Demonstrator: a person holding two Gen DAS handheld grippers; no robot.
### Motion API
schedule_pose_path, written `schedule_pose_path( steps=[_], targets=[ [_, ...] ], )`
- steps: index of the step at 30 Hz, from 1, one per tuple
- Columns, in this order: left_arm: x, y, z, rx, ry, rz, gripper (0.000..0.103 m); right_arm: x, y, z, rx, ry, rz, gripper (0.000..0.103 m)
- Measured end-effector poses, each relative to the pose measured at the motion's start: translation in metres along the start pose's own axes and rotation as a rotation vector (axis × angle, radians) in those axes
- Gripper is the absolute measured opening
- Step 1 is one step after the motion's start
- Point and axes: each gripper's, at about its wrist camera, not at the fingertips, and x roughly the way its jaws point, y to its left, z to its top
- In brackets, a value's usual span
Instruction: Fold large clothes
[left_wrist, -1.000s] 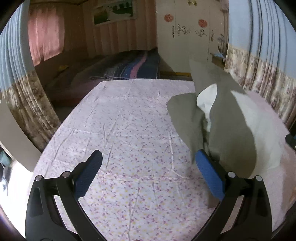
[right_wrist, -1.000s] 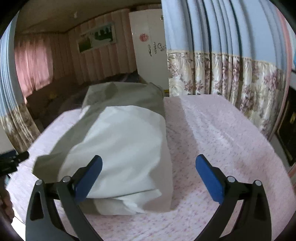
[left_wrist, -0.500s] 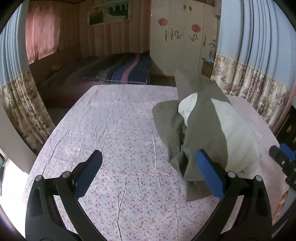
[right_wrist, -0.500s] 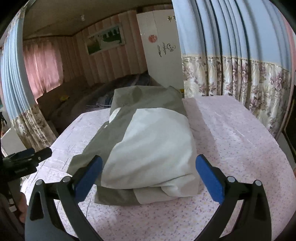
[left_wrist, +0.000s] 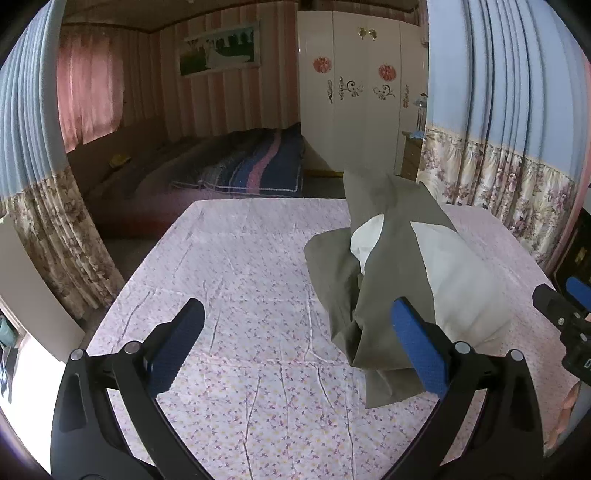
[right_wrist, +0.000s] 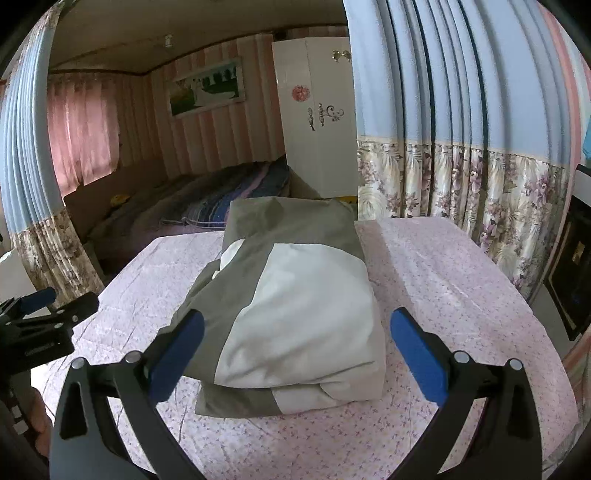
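Both grippers level above the bed (left_wrist: 258, 387), aimed toward the far wall. Left gripper (left_wrist: 299, 343) is over bare sheet on the left half; right gripper (right_wrist: 295, 347) faces the near end of the garment (right_wrist: 295, 306). Garment is a folded grey-and-white bundle on the right half of the bed, long axis running near to far, white panel at the near end, grey part rising toward the far end. Left fingers (left_wrist: 177, 343) spread wide, holding nothing, garment just beyond the right-hand one. Right fingers (right_wrist: 417, 350) spread wide, straddling the bundle's near end, gripping nothing; contact can't be judged.
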Motion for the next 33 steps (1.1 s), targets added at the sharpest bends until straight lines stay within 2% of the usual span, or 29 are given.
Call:
schedule_pose_path(
  steps=[10, 21, 33],
  targets=[
    [-0.009, 0.006, 0.003, 0.002, -0.016, 0.045, 0.1, 0.005, -0.006, 0.003, 0.017, 0.012, -0.037, 0.101],
    [-0.006, 0.005, 0.002, 0.003, -0.006, 0.046, 0.1, 0.009, -0.009, 0.004, 0.017, 0.022, -0.044, 0.101],
    [0.003, 0.006, 0.0, 0.008, 0.014, 0.063, 0.1, 0.011, -0.007, 0.004, -0.031, 0.013, -0.116, 0.101]
  ],
)
